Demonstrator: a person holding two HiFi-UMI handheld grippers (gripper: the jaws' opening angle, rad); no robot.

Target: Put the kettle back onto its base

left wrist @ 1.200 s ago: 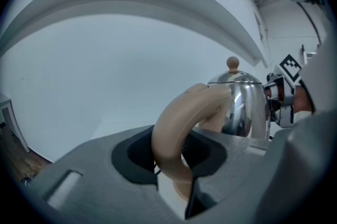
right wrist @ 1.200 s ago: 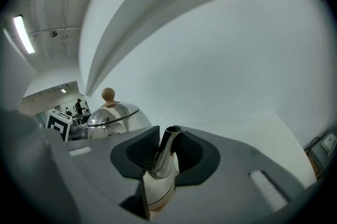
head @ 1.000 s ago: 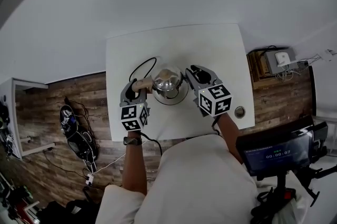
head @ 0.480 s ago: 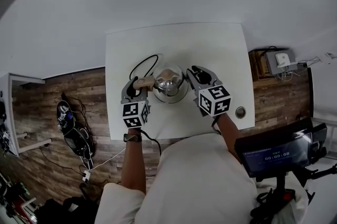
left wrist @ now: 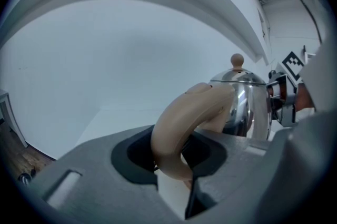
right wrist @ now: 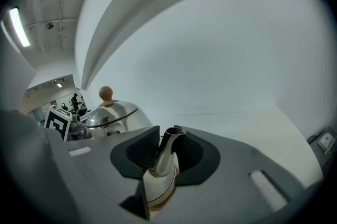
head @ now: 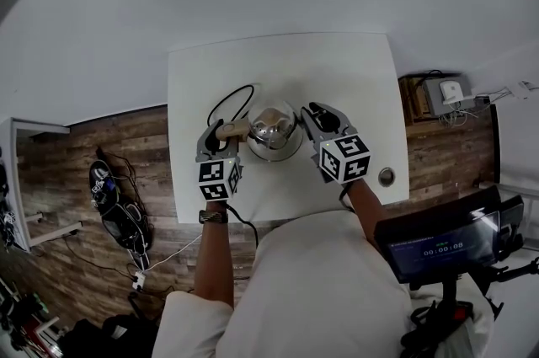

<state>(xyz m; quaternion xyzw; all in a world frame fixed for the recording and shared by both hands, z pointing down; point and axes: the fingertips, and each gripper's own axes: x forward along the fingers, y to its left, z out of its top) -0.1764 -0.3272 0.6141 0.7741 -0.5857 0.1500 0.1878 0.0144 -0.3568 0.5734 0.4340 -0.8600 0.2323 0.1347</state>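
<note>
Now L gripper (head: 219,134) clamps kettle (head: 272,129) handle (left wrist: 184,123), R gripper (head: 314,117) spout (right wrist: 166,152).

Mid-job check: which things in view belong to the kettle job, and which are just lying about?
Job: kettle, left gripper shut on its handle, right gripper shut on its spout, black cord running to it.
Lying about: cable tangle on the floor, white box on the side shelf, timer screen.
</note>
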